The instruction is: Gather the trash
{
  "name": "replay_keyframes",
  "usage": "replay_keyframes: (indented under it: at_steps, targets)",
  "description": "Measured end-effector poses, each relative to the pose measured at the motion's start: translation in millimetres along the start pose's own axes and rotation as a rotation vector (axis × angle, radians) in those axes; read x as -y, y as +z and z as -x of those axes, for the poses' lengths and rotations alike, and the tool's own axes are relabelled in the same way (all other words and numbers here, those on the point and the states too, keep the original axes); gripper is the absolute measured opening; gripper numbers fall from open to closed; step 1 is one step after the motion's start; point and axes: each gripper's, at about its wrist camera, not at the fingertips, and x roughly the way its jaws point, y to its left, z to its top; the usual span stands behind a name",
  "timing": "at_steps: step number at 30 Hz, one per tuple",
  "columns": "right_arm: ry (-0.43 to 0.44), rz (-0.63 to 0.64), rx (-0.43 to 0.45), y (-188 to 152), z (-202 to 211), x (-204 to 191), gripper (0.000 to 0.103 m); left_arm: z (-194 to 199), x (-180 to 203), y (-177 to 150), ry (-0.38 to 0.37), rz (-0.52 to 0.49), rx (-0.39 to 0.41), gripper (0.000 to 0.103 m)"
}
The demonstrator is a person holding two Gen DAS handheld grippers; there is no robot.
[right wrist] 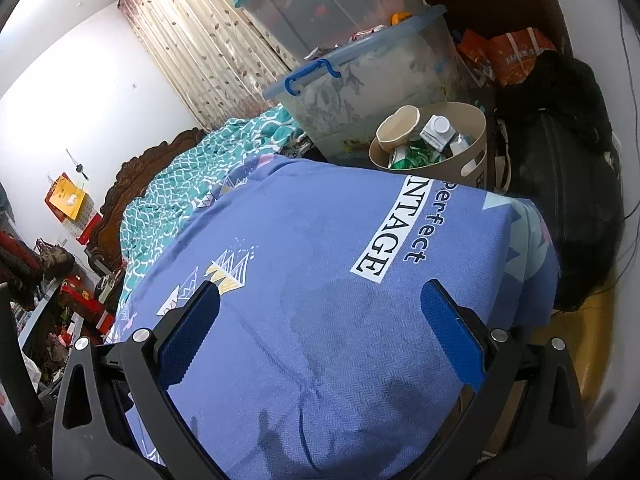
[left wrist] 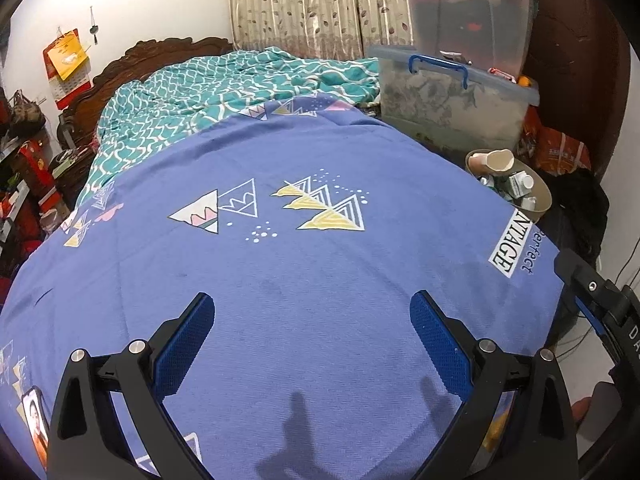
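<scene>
Two grippers, both held out low and flat, both empty. Left gripper (left wrist: 312,336) wide open, its two blue pads (left wrist: 184,344) far apart, black fingers spread like a V, nothing between them and nothing touched. Right gripper (right wrist: 320,332) wide open too, blue pads (right wrist: 452,332) far apart, black fingers spread the same way, tipped a little to one side. A bit of the right gripper's black body (left wrist: 600,300) seen at the edge of the left wrist view, close beside the left one. No hand or sleeve clearly seen.
</scene>
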Motion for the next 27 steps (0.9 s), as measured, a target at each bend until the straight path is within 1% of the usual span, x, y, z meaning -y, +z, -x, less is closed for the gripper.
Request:
replay_keyframes:
  at_steps: [7, 11, 22, 27]
  targets:
    - [0.003, 0.004, -0.012, -1.6, -2.4, -0.9, 0.099, -1.6, -1.3, -1.1, 0.004, 0.006, -0.002, 0.094]
    - [0.005, 0.006, -0.017, -2.6, -3.0, -1.3, 0.099, 0.5, -2.2, -0.9, -0.001, 0.010, 0.014, 0.094]
    - [0.007, 0.017, -0.002, -2.5, -1.1, -4.2, 0.099, 5.2, -1.9, -0.3, 0.002, 0.019, 0.027, 0.094]
    - [0.007, 0.031, 0.009, -1.3, 1.0, -7.4, 0.099, 7.3, -1.4, -0.4, 0.025, 0.018, 0.036, 0.094]
